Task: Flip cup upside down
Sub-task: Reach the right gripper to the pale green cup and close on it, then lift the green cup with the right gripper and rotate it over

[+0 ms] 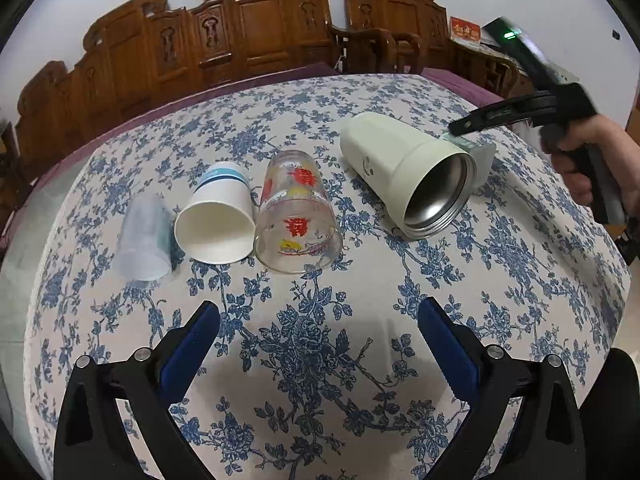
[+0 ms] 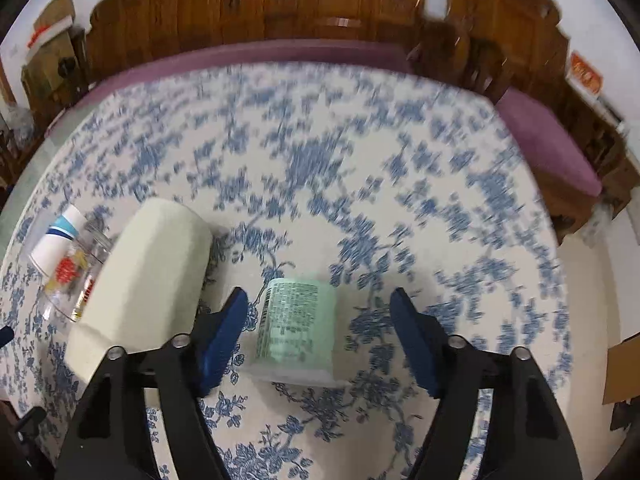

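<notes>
Several cups lie on their sides on the floral tablecloth (image 1: 320, 360): a clear plastic cup (image 1: 145, 238), a white paper cup (image 1: 218, 220), a printed glass (image 1: 298, 216) and a cream steel-lined mug (image 1: 404, 168). A pale green cup (image 2: 296, 324) lies beside the mug (image 2: 148, 280), with its rim towards the camera. My right gripper (image 2: 320, 336) is open and straddles the green cup without touching it. In the left wrist view the green cup (image 1: 476, 152) is mostly hidden behind the mug. My left gripper (image 1: 320, 344) is open and empty, in front of the cups.
Carved wooden chairs (image 1: 260, 32) and a purple cushioned bench (image 2: 552, 148) stand behind the table. A cardboard box (image 2: 624, 372) sits at the right. The right wrist view is blurred by motion.
</notes>
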